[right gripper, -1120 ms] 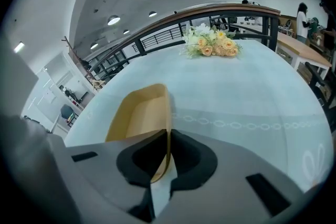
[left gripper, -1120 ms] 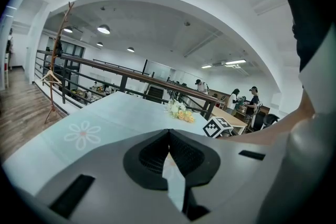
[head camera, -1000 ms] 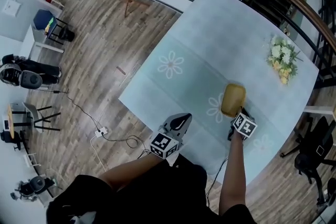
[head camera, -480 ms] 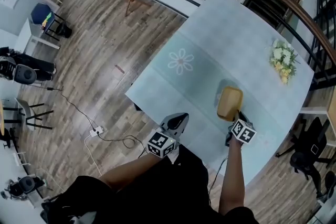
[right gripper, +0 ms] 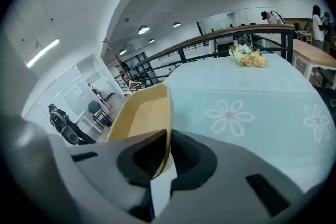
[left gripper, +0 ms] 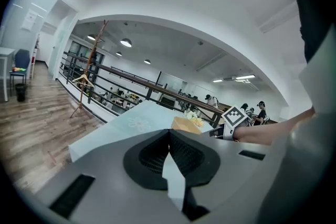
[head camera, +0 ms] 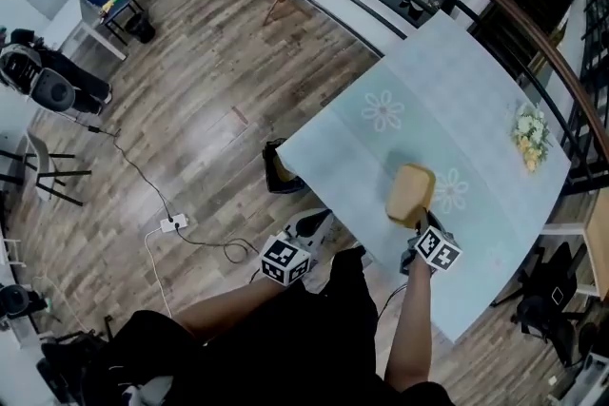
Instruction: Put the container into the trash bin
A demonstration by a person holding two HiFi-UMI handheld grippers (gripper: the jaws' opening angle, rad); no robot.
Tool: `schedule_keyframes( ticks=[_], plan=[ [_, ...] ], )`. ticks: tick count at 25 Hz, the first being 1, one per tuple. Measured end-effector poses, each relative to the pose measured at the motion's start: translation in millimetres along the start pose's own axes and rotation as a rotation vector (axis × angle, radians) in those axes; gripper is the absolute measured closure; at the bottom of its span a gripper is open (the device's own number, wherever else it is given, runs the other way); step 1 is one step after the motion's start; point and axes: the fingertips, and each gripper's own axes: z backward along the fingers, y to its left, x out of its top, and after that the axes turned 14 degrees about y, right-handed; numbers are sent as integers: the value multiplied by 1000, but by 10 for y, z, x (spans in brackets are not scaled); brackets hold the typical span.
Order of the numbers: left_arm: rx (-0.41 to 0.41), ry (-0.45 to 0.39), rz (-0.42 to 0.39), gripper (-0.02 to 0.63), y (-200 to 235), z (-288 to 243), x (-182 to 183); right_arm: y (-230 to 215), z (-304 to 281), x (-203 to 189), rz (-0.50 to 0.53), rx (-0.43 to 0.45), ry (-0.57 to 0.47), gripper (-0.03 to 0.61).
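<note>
Flower bunch (head camera: 530, 136) on pale-blue table (head camera: 419, 81)

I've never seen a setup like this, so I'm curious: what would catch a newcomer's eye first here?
First, the tan container, pinched by its rim in the right gripper over the pale blue, daisy-printed table. Next come the small bunch of flowers at the table's far end, and the left gripper, shut and empty, off the table's near edge.

Being pinched by its thin wall in the right gripper (head camera: 419, 222): tan oblong container (head camera: 411, 193), empty, hanging over the desk (head camera: 457, 90). Sitting on the floor (head camera: 209, 90) beside the desk's corner: dark bin (head camera: 279, 168).
</note>
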Motion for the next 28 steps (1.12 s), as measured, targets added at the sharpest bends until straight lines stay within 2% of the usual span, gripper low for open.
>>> schedule_keyframes(
  ticks=[7, 14, 18, 24, 28],
  plan=[
    [55, -57, 70, 599, 569, 1210, -440, 1260, 50, -756, 35, 59, 20, 534],
    [137, -142, 106, 598, 983, 2108, -697, 2490, -135, -1433, 195, 132, 96, 534],
    [195, -153, 154, 598, 1166, 2409, -1023, 2908, -289, -1806, 265, 171, 133, 534],
    [267, -164, 246, 598, 1589, 2465, -1179, 3239, -733, -1893, 316, 181, 181, 534],
    [324, -195, 294, 598, 1860, 2659, -1283, 3521, -1003, -2022, 390, 181, 224, 534]
  ],
)
